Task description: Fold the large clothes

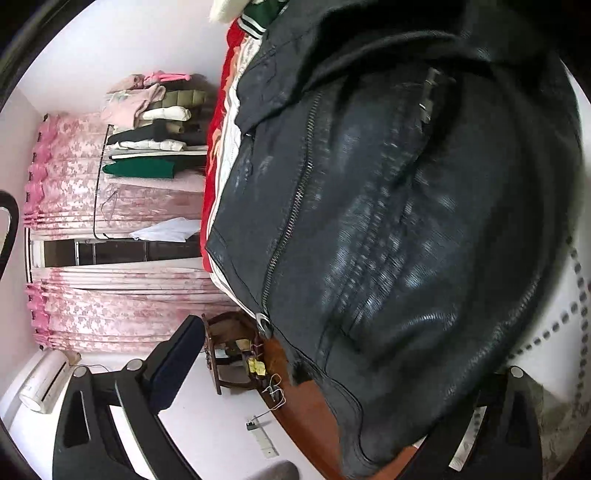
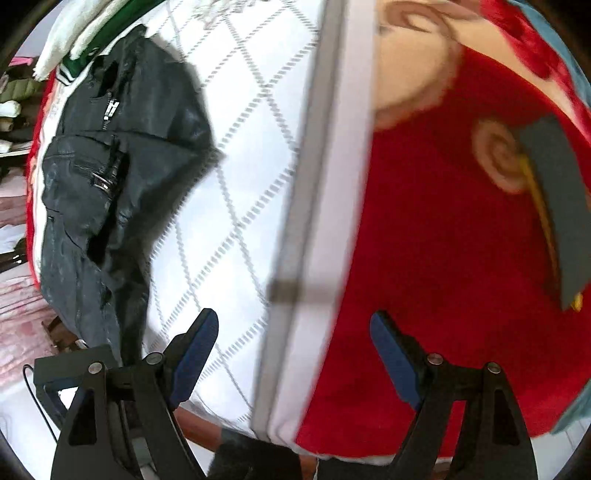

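A black leather jacket (image 1: pixel 369 221) with metal zips lies spread on the bed and fills most of the left wrist view. My left gripper (image 1: pixel 351 350) is right at its lower edge, fingers spread wide. The left pad (image 1: pixel 177 365) is bare, and the jacket's hem hangs in front of the right finger (image 1: pixel 517 402). In the right wrist view the same jacket (image 2: pixel 110 166) lies at the left on the white quilted mattress (image 2: pixel 240 166). My right gripper (image 2: pixel 293 317) hovers open over the mattress edge and a red patterned blanket (image 2: pixel 443 258), with nothing between its fingers.
A green and white garment (image 1: pixel 258 14) lies beyond the jacket's collar. Folded clothes (image 1: pixel 155 122) are stacked on a rack by pink curtains (image 1: pixel 110 192). A wooden stand (image 1: pixel 229 350) and the bed's brown edge (image 1: pixel 306 410) are near the left gripper.
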Demonstrator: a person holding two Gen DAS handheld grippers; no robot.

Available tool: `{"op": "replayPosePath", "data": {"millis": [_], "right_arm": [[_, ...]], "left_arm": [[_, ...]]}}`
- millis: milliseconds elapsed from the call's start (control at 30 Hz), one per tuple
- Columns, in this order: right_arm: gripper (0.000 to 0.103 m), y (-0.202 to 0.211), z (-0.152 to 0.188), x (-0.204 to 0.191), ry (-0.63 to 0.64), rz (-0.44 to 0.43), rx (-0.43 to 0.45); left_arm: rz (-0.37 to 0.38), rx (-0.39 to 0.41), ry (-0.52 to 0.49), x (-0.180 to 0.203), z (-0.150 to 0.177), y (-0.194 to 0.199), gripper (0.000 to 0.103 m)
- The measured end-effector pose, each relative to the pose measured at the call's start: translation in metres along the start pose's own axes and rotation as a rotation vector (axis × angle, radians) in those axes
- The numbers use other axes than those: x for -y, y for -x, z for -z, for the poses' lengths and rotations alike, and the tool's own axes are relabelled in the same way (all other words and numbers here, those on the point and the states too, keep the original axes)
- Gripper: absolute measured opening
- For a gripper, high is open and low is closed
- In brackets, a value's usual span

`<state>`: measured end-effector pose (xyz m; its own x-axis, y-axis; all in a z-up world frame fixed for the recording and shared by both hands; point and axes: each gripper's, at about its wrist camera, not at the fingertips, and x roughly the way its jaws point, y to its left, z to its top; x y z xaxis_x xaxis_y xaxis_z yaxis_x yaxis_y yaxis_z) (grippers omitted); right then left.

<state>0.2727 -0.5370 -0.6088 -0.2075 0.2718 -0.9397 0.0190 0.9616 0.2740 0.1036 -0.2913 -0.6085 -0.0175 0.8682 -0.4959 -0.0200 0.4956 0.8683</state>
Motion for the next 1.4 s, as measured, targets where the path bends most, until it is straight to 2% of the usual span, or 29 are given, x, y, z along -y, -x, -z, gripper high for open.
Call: {"op": "replayPosePath", "data": {"millis": [33,67,100,133,200,233,367,433,467,500,533,567,700,800,933,1067,1200,1300,1400], "right_arm": [[0.086,-0.002,-0.006,-0.004,0.003,-0.035,0.007],[0.086,-0.005,-0.01,-0.01,0.004,-0.071,0.014],[0.086,-0.006,-0.017,-0.013,-0.005,-0.148,0.027],[0.086,-0.007,-0.023,-0.014,-0.025,-0.226,0.03],[0.086,-0.018,-0.035,-0.018,-0.077,-0.401,0.026],[0.086,-0.028,-0.041,-0.02,-0.109,-0.474,0.023],[0.086,-0.075,-0.055,-0.035,-0.251,-0.684,0.02],[0.084,-0.081,-0.061,-0.036,-0.308,-0.757,0.044],[0.06,-0.083,-0.064,-0.04,-0.329,-0.773,0.069],[0.038,-0.088,-0.067,-0.049,-0.328,-0.755,0.073],[0.037,-0.094,-0.068,-0.059,-0.324,-0.729,0.078],[0.028,-0.091,-0.07,-0.062,-0.315,-0.71,0.091],[0.013,-0.046,-0.071,-0.066,-0.308,-0.68,0.146],[0.011,0.002,-0.068,-0.09,-0.259,-0.635,0.188],[0.011,0.063,-0.076,-0.143,-0.171,-0.56,0.249],[0.011,0.094,-0.096,-0.233,-0.083,-0.466,0.292],[0.011,0.09,-0.128,-0.322,-0.014,-0.378,0.291],[0.01,0.062,-0.154,-0.387,0.039,-0.311,0.283],[0.01,0.022,-0.179,-0.441,0.09,-0.224,0.26]], "left_arm": [[0.002,0.013,0.006,-0.003,0.001,0.002,0.101],[0.017,0.027,0.019,-0.006,0.001,0.004,0.092],[0.052,0.036,0.041,-0.011,0.003,0.008,0.074],[0.092,0.043,0.055,-0.014,0.002,0.013,0.065],[0.168,0.062,0.057,-0.024,-0.002,0.016,0.021],[0.197,0.063,0.059,-0.025,-0.003,0.018,0.014],[0.23,0.071,0.07,-0.038,-0.008,0.02,0.01],[0.238,0.084,0.063,-0.043,-0.01,0.023,0.009],[0.247,0.088,0.062,-0.046,-0.011,0.024,0.009],[0.258,0.098,0.056,-0.051,-0.013,0.025,0.009],[0.266,0.107,0.052,-0.052,-0.013,0.029,0.009],[0.282,0.118,0.053,-0.059,-0.015,0.032,0.008],[0.359,0.136,0.086,-0.095,-0.021,0.035,0.007],[0.456,0.134,0.124,-0.133,-0.026,0.029,0.007],[0.625,0.129,0.185,-0.187,-0.037,0.001,0.007],[0.797,0.115,0.233,-0.232,-0.052,-0.049,0.007],[0.923,0.063,0.286,-0.259,-0.069,-0.116,0.008],[0.978,0.005,0.317,-0.265,-0.084,-0.174,0.011],[0.962,-0.052,0.363,-0.265,-0.094,-0.23,0.015]]}}
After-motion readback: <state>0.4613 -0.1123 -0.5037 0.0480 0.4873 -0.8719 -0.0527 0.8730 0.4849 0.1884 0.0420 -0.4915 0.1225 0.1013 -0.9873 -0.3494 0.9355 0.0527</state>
